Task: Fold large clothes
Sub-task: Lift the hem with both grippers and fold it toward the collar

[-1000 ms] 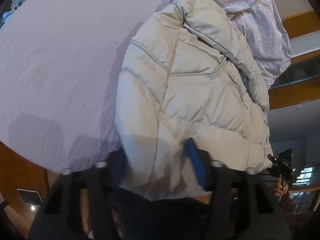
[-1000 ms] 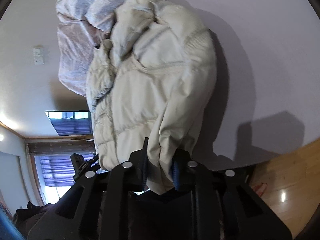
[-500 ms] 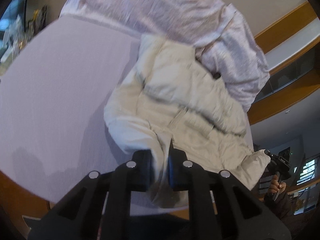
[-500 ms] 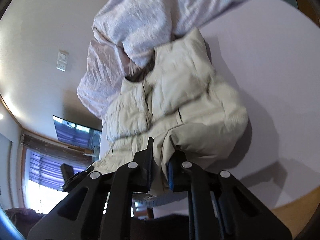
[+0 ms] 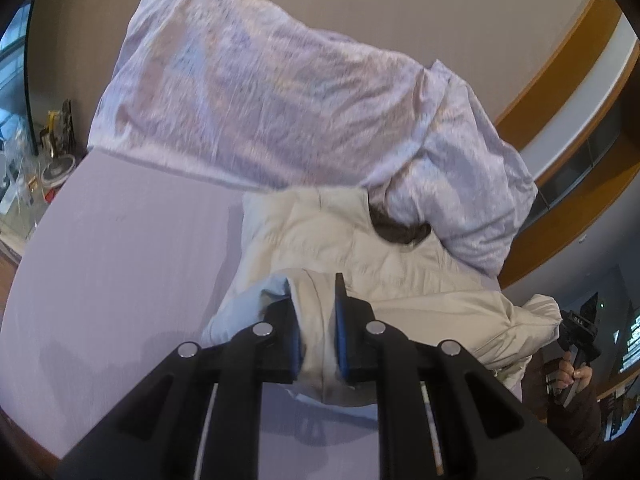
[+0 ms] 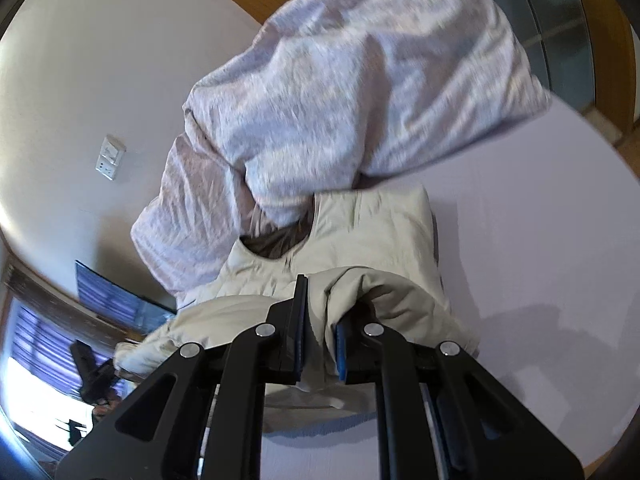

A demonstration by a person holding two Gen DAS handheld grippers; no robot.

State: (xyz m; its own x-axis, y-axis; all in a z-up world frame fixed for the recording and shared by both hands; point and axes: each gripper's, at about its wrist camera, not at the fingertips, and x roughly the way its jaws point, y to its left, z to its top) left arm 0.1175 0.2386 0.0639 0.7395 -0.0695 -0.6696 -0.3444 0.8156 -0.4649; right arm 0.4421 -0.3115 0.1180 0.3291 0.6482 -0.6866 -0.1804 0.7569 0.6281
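Observation:
A cream quilted puffer jacket [image 5: 352, 248] lies on a lilac bed sheet [image 5: 120, 264], its dark collar lining toward the bedding at the far end. My left gripper [image 5: 314, 320] is shut on the jacket's near hem and holds it raised off the sheet. In the right wrist view the same jacket [image 6: 372, 224] shows, and my right gripper [image 6: 320, 320] is shut on another bunched part of its hem, also lifted. The right gripper also appears at the right edge of the left wrist view [image 5: 576, 328], held by a hand.
A crumpled pale patterned duvet [image 5: 280, 92] is heaped at the far end of the bed, touching the jacket's collar. A cluttered side table [image 5: 44, 168] stands at far left. Wooden bed frame and wall trim [image 5: 560, 64] run at right. A wall switch [image 6: 110, 158] and window [image 6: 36, 344] lie left.
The left jaws closed on the jacket hem. Both grippers rose and pulled the hem up and forward, so the jacket bunched and doubled over and the duvet came fully into view.

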